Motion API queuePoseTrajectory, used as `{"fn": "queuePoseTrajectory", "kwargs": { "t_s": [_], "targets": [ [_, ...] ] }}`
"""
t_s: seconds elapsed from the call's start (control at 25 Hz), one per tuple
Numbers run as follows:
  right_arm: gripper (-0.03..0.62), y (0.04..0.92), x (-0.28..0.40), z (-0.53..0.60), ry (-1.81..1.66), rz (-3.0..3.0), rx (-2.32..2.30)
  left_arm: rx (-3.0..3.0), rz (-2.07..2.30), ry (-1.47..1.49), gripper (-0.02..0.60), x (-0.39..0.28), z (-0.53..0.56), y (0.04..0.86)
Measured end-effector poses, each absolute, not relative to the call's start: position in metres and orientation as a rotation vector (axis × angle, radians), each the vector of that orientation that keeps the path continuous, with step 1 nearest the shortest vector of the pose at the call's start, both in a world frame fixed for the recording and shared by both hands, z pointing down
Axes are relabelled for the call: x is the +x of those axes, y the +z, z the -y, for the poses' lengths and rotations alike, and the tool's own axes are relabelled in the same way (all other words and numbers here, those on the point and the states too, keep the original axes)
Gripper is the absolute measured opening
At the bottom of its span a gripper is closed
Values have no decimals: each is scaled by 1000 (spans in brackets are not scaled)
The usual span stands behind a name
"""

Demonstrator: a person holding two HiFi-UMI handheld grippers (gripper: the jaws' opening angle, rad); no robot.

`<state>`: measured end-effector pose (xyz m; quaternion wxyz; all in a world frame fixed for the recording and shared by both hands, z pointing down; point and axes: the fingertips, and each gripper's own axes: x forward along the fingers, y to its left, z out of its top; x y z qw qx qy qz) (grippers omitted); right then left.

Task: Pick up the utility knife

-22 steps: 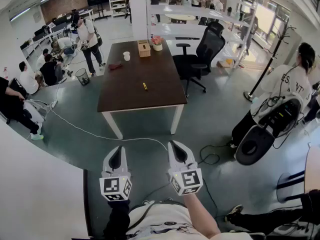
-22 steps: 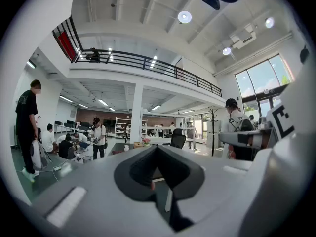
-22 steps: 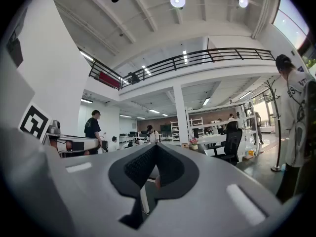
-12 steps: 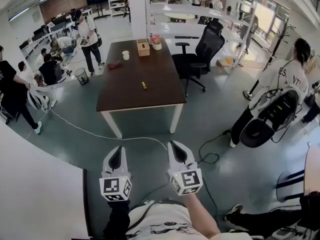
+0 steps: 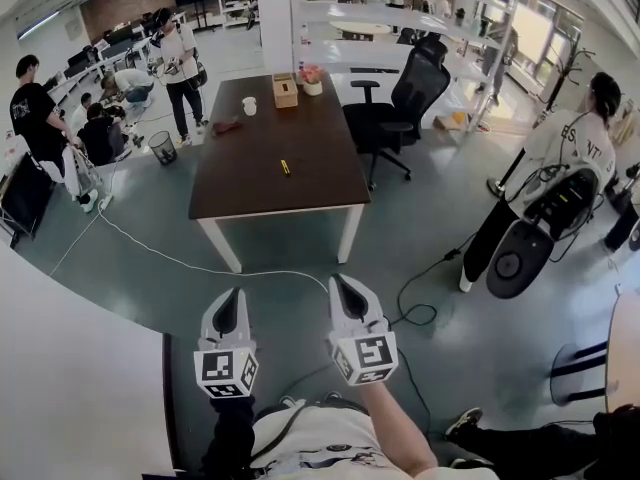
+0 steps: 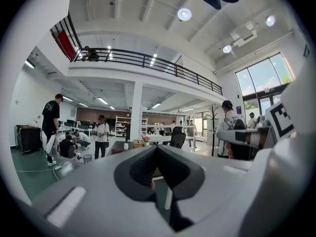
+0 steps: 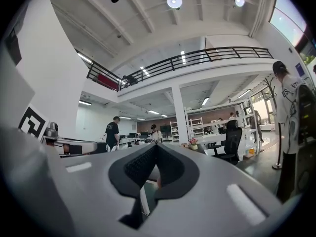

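Since the earlier frames, the table (image 5: pixel 250 193) has shifted only slightly in the head view, and both grippers sit a little higher. The approach has therefore barely begun. The knife (image 5: pixel 285 167) lies near the table's centre, at 12 o'clock from the grippers and well apart from them. Left gripper (image 5: pixel 233 296): jaws closed tip to tip, nothing between them. Right gripper (image 5: pixel 341 286): jaws likewise closed and empty. One gripper must probably be carried to the table and opened before any grasp.
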<state>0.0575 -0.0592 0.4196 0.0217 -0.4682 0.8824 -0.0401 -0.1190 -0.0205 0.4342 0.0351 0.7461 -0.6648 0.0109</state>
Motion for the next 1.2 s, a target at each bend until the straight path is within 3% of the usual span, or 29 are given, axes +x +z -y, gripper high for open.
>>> {"fn": "queuePoseTrajectory", "kwargs": {
  "t_s": [0.64,1.2],
  "targets": [
    [2,441,72,64,-249,-2839,-1348,2164,2036,131,-2,-94,19,470],
    [0,424,15,151,-171,-2793,-1407,2280,1943,73,-2,-140,126,456]
  ]
}}
